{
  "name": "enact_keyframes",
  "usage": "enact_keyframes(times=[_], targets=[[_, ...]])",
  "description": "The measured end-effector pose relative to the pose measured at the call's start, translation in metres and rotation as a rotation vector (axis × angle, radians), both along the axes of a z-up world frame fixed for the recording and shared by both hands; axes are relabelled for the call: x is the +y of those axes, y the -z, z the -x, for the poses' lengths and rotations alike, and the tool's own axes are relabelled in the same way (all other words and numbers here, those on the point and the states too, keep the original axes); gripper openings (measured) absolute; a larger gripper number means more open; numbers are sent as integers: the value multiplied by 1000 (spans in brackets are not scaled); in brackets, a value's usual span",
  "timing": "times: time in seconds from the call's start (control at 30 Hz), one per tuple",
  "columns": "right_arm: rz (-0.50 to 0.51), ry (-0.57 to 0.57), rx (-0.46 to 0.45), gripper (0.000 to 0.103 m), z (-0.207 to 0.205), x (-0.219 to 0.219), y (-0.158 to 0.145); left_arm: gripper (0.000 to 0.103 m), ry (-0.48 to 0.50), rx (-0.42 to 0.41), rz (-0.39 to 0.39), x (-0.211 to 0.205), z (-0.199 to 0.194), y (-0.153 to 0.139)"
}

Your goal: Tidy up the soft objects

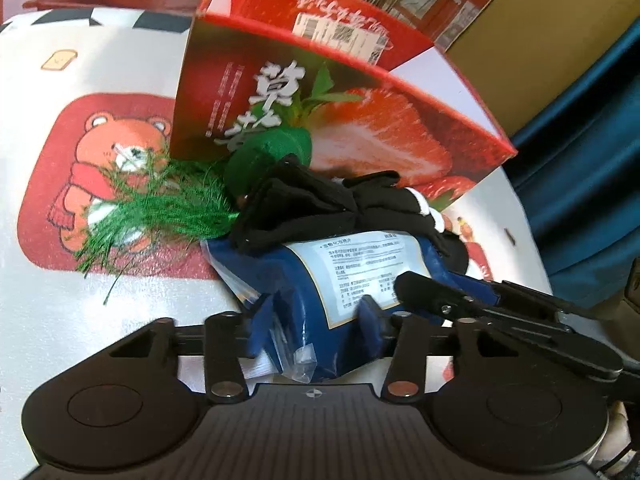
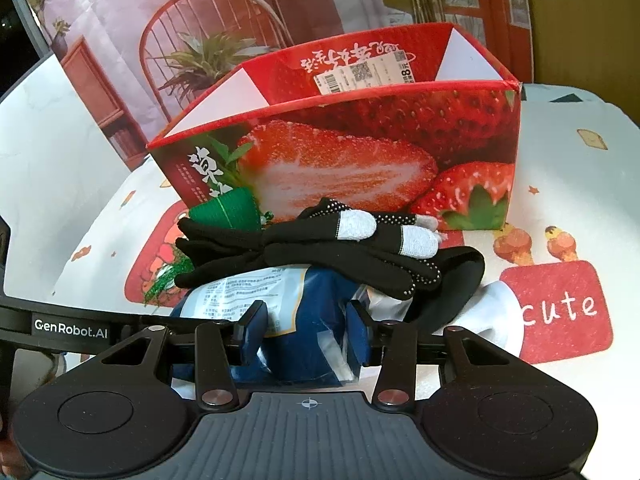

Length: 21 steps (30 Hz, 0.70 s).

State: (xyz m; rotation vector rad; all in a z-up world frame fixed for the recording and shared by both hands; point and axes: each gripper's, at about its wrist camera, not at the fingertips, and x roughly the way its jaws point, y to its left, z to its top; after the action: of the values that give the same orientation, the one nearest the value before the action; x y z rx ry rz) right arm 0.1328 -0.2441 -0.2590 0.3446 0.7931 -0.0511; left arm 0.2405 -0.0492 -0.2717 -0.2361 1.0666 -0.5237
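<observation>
Green tassel: one green silky tassel with a padded fabric head (image 1: 276, 152), lying ahead and to the left of the left tongs, against the front wall of the box. It looks very light and limp, and the threads would slip away, so I judge the firm head the better place to take it.
Left tongs: the left gripper (image 1: 316, 320) has its blue pads on both sides of the near end of the packet, and the plastic bulges between them; I read it as clenched on the packet.
Packet: one dark blue soft plastic packet with a white printed label (image 1: 360, 268), directly between the fingers of both tongs. It seems light, crinkly and slippery; a grip on the bunched end should be safer than on the smooth flat face.
Gloves: black knitted gloves with grey fingertips and small grip dots (image 2: 320, 240), on top of the packet, just beyond both tongs. They look like two, but I cannot count them surely. Soft and loose, they may slide off if the packet tilts.
Right tongs: the right gripper (image 2: 306, 330) is also pressed on the packet from its own side.
White soft thing: a white piece (image 2: 500, 316) right of the right tongs, partly hidden; I cannot say what it is.
Box: one open red cardboard box with strawberry print (image 2: 360, 160), behind the heap; stiff, probably the destination.
</observation>
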Motion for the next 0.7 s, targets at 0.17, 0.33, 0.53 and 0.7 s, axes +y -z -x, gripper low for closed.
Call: enact_keyframes(times=[0.17, 0.33, 0.53, 0.7], targets=[[27, -18, -27, 30, 2, 6, -11, 45, -11, -21, 29, 8, 3, -11], [9, -14, -61, 30, 5, 5, -23, 45, -5, -84, 46, 13, 9, -29], [40, -28, -121, 29, 8, 11, -43, 45, -19, -172, 47, 16, 17, -52], [65, -41, -156, 29, 7, 17, -54, 45, -22, -211, 47, 17, 20, -62]])
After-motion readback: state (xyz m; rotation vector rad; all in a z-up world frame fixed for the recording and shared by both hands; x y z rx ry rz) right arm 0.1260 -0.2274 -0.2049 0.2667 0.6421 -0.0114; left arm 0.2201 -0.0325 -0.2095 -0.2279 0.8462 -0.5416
